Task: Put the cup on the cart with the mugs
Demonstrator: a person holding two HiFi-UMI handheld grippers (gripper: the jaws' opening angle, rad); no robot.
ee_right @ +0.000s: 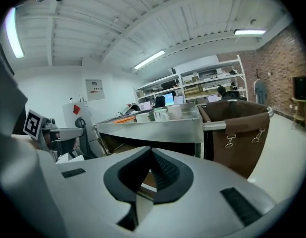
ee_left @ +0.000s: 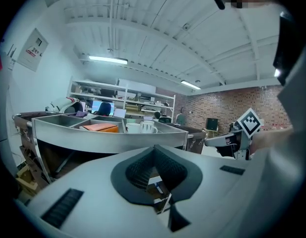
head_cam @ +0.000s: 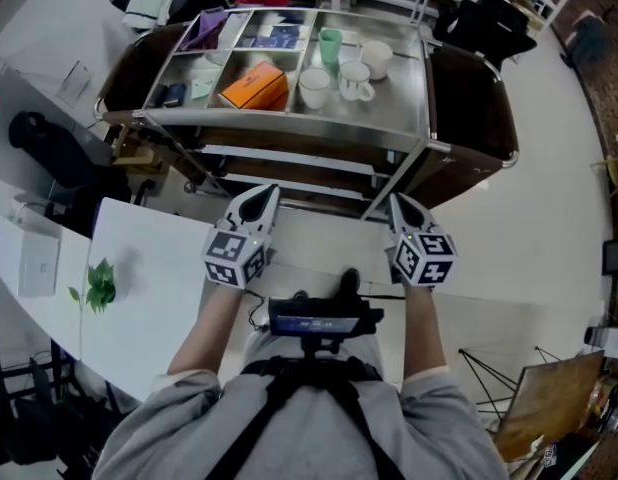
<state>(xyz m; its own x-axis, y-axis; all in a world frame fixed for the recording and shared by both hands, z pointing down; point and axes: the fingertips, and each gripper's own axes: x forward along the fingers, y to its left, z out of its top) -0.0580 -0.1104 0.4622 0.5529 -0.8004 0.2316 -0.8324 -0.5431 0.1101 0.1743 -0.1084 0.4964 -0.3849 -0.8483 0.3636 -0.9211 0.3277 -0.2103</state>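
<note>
The green cup (head_cam: 330,44) stands upright in the right compartment of the steel cart (head_cam: 414,78), beside three white mugs (head_cam: 355,80). Neither gripper touches it. My left gripper (head_cam: 257,204) and right gripper (head_cam: 403,209) hover side by side just short of the cart's near edge, both shut with nothing between the jaws. The left gripper view shows the shut left gripper (ee_left: 154,153) below the cart's rim (ee_left: 108,139), with white mugs (ee_left: 147,127) above it. In the right gripper view the right gripper (ee_right: 149,155) is shut too, pointing at the cart (ee_right: 158,127).
An orange box (head_cam: 255,86) and small items fill the cart's other compartments. Brown bags (head_cam: 475,93) hang on both ends of the cart. A white table (head_cam: 149,278) with a green sprig (head_cam: 97,286) lies at the left. A chest-mounted device (head_cam: 324,318) sits between my arms.
</note>
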